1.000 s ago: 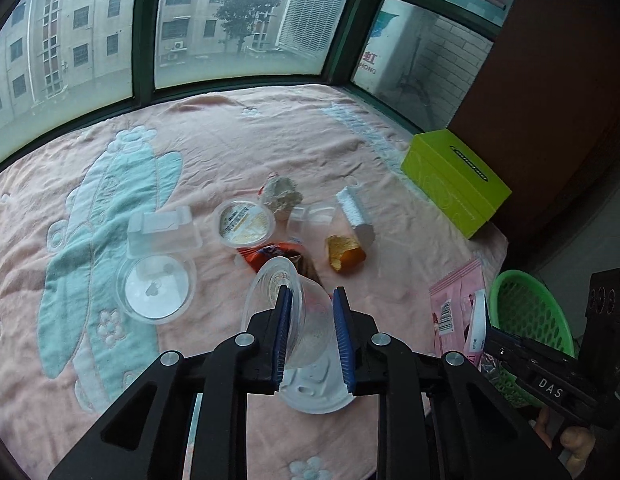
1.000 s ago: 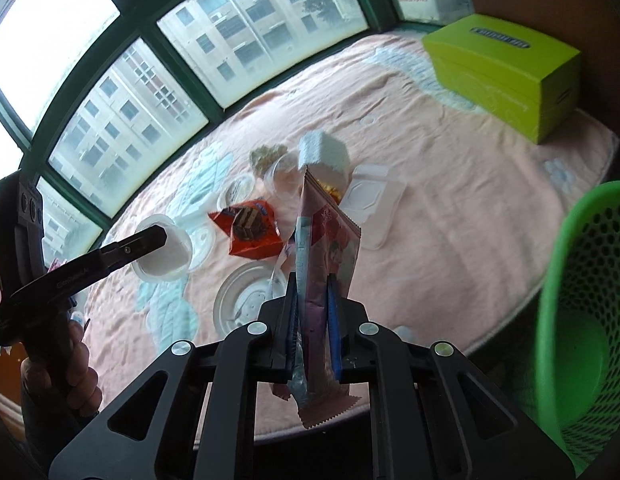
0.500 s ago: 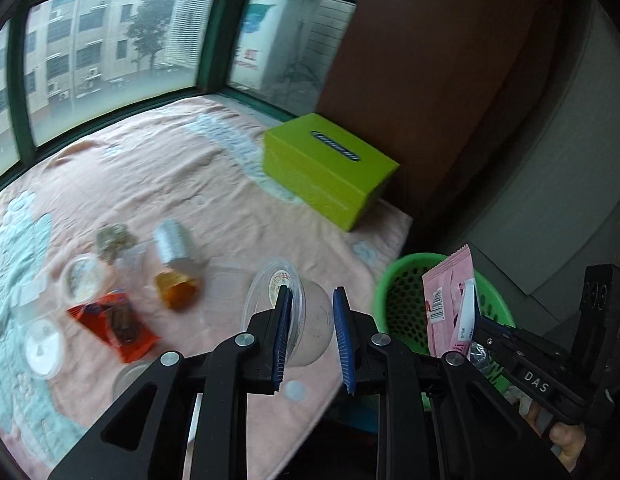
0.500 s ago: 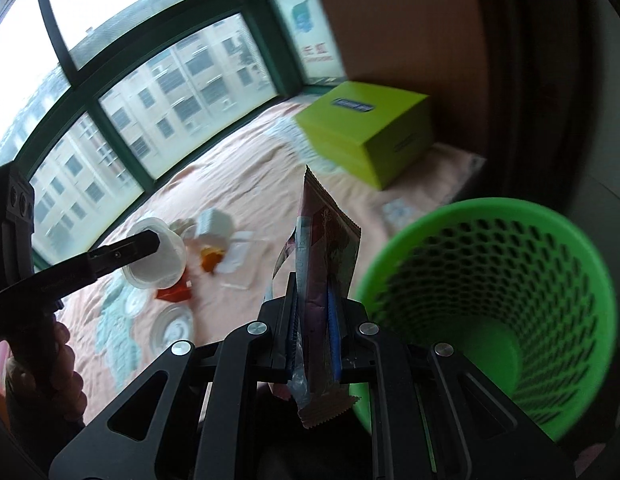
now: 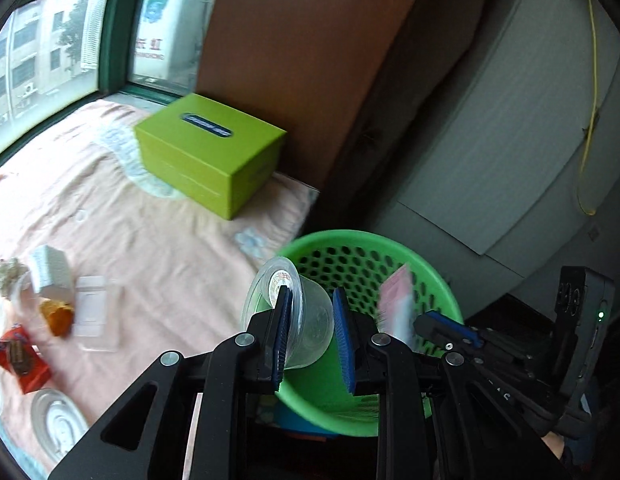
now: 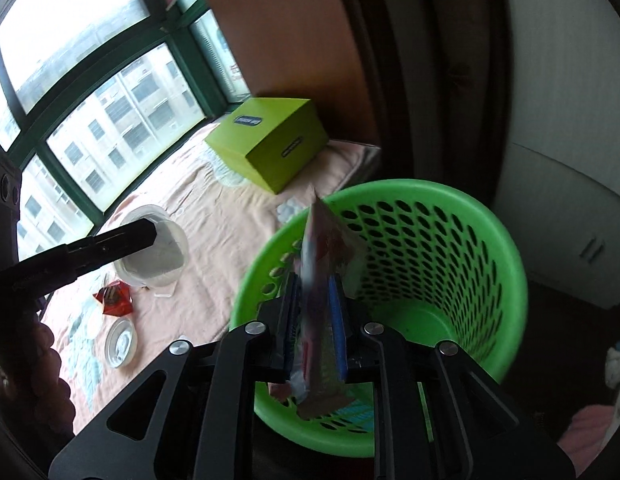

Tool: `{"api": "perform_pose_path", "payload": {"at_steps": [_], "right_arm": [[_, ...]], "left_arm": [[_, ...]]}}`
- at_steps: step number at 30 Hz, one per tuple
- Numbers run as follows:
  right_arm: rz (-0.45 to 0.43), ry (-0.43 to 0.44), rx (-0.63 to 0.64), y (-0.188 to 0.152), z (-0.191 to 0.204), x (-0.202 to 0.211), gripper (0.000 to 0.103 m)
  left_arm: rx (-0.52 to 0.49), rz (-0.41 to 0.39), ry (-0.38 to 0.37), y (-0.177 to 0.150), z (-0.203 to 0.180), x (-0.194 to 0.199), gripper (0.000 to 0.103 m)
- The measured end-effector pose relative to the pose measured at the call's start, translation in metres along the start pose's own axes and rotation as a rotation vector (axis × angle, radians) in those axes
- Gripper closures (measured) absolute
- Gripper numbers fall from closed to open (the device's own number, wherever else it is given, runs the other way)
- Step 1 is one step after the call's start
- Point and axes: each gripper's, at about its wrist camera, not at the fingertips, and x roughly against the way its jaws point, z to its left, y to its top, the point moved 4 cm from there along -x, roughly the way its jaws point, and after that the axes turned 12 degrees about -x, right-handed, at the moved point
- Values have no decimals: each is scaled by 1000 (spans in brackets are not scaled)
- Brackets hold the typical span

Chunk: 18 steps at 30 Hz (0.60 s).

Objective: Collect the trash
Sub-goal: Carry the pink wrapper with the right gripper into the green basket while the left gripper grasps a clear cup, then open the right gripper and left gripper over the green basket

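My left gripper (image 5: pixel 311 294) is shut on a clear plastic cup (image 5: pixel 316 324) with a round lid, held tilted over the near rim of the green mesh basket (image 5: pixel 350 236). The right wrist view shows that gripper (image 6: pixel 150 236) and its cup (image 6: pixel 158 258) at left, above the blanket. My right gripper (image 6: pixel 314 284) hangs over the basket (image 6: pixel 490 240); its jaws are opening. A pink snack wrapper (image 6: pixel 322 240) stands blurred between them, loose and slipping down. In the left wrist view the wrapper (image 5: pixel 394 300) is a blur above the basket's mouth.
A lime-green box (image 5: pixel 206 152) sits on the pink blanket (image 5: pixel 170 248) near the brown wall. Left on the blanket lie a red wrapper (image 5: pixel 18 356), a white carton (image 5: pixel 50 272), an orange scrap (image 5: pixel 56 316), a clear tray (image 5: pixel 94 312) and a round lid (image 5: pixel 58 424). Grey cabinets stand at right.
Both grippers swung right from above the littered blanket to above the green basket. The pink wrapper has gone from firmly clamped to blurred and sliding lower between the right jaws.
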Motion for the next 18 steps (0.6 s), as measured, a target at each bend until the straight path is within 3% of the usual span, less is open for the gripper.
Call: {"api": "perform_pose_path", "payload": {"at_steps": [1, 4, 8, 12, 14, 16, 18], "right_arm": [[-4, -5, -3, 0, -2, 1, 86], [-22, -13, -21, 2, -10, 6, 70], [-47, -21, -34, 5, -21, 12, 66], [-76, -36, -52, 9, -30, 19, 54], [-84, -38, -64, 10, -35, 20, 53], [-86, -36, -73, 10, -38, 21, 52], [-87, -36, -73, 10, -38, 21, 51]], "left_arm": [[-4, 2, -9, 1, -3, -3, 82], [-17, 17, -20, 1, -13, -12, 82], [-24, 35, -48, 1, -23, -24, 81], [-41, 67, -73, -2, -36, -38, 80], [-50, 81, -78, -4, -40, -46, 72], [-53, 91, -80, -7, -44, -50, 51], [-60, 86, -85, -9, -47, -51, 51]]}}
